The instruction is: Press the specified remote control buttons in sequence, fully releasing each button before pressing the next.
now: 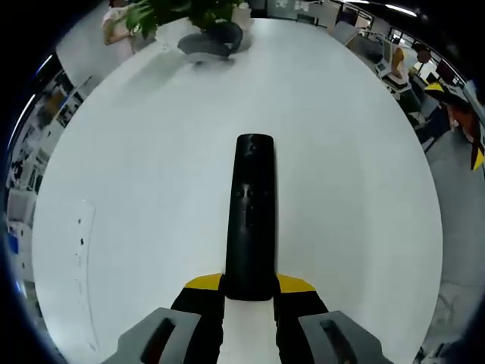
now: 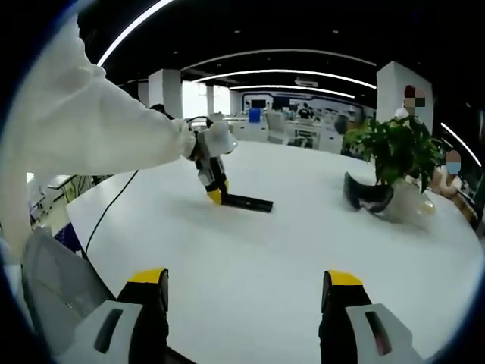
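In the left gripper view, a long, slim black plastic remote control (image 1: 251, 220) is seen lying lengthwise on the broad white surface (image 1: 151, 174), its near end clamped between the yellow-tipped jaws of the left hand-held gripper (image 1: 249, 292), which is closed on it. Small buttons are faintly made out along the remote's upper face, though they are too dark to be told apart. At the far edge of the surface, a leafy green potted plant (image 1: 174, 11) is set beside a dark curved object (image 1: 212, 39) that rests on the white top. In the right gripper view, the right hand-held gripper (image 2: 248, 292) is held above the surface with its two yellow-tipped jaws spread wide apart and nothing between them. Farther off, the left hand-held gripper (image 2: 216, 189) is seen gripping the remote control (image 2: 246, 202) at one end, carried by a person's arm in a white sleeve (image 2: 83, 129). The plant (image 2: 394, 148) in its white pot and the dark curved object (image 2: 367, 196) stand well apart from the remote.
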Motion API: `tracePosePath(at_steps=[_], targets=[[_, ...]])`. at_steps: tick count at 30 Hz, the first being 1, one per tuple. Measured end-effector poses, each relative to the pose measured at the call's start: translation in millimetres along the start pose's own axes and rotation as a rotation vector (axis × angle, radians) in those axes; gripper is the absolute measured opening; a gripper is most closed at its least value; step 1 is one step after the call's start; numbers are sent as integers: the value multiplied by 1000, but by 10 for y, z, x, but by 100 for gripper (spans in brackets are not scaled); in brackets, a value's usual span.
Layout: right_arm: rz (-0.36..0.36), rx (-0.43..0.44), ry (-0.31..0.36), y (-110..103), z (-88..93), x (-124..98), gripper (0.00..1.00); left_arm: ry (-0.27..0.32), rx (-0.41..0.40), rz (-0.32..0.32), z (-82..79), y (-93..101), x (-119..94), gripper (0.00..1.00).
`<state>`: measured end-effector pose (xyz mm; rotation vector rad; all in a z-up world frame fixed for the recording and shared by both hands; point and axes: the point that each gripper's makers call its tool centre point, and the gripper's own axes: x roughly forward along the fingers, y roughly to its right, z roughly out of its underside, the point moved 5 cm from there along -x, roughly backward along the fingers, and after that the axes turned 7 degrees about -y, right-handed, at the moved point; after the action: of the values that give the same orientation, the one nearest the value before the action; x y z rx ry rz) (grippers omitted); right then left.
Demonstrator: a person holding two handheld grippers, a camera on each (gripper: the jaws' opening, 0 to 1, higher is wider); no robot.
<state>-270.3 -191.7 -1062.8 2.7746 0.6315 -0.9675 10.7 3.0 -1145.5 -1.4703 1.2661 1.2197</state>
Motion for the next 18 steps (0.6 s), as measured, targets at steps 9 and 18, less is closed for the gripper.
tracePosePath(at_steps=[9, 18], targets=[[0, -14, -27, -20, 33, 17, 81, -7, 29, 9, -31, -163, 15, 24], [5, -18, -48, -23, 54, 27, 81, -27, 45, 16, -58, -212, 18, 24]])
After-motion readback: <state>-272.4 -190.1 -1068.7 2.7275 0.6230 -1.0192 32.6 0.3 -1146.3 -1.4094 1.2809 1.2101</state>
